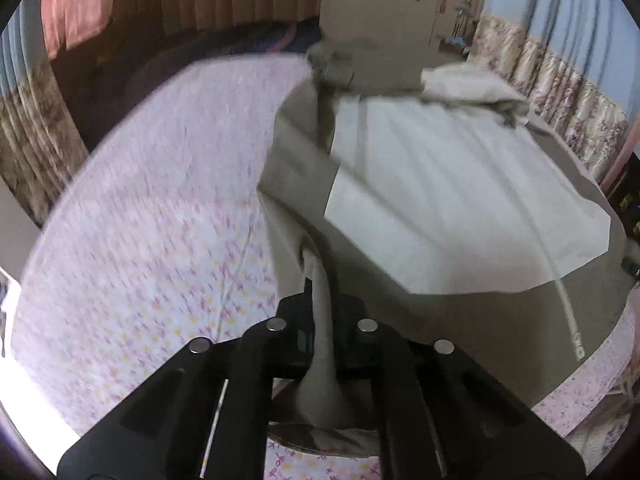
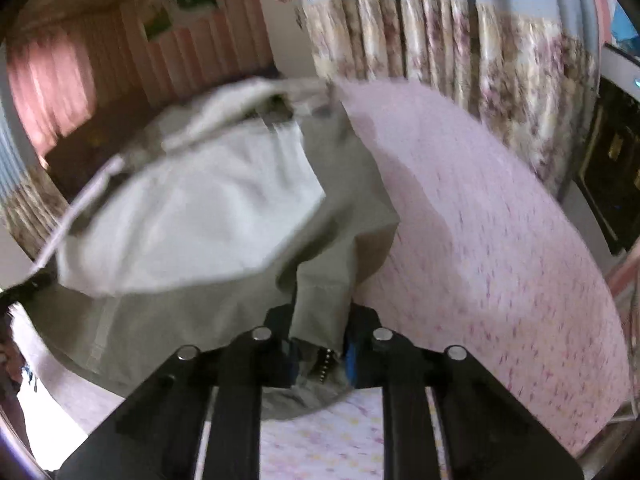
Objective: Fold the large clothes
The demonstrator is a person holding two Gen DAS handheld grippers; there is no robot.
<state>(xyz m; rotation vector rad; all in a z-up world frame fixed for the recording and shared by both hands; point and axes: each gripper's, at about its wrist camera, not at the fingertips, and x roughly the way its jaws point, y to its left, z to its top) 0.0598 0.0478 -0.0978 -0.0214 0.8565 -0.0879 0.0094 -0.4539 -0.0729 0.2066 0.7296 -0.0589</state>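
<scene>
A large grey-green jacket (image 1: 460, 312) with a white lining (image 1: 440, 200) lies spread on a bed with a pink flowered sheet (image 1: 152, 216). My left gripper (image 1: 322, 320) is shut on a bunched fold of the jacket's edge. A white drawstring (image 1: 560, 288) trails across the jacket's right side. In the right wrist view the same jacket (image 2: 332, 240) with its white lining (image 2: 208, 208) fills the left half. My right gripper (image 2: 318, 332) is shut on a jacket corner, with a zipper showing between the jaws. Both views are motion-blurred.
The pink sheet (image 2: 500, 240) covers the bed right of the jacket. Flowered curtains (image 2: 460, 52) hang behind the bed. A dark blanket (image 1: 224, 48) lies at the far end. A dark cabinet (image 2: 612, 176) stands at the right.
</scene>
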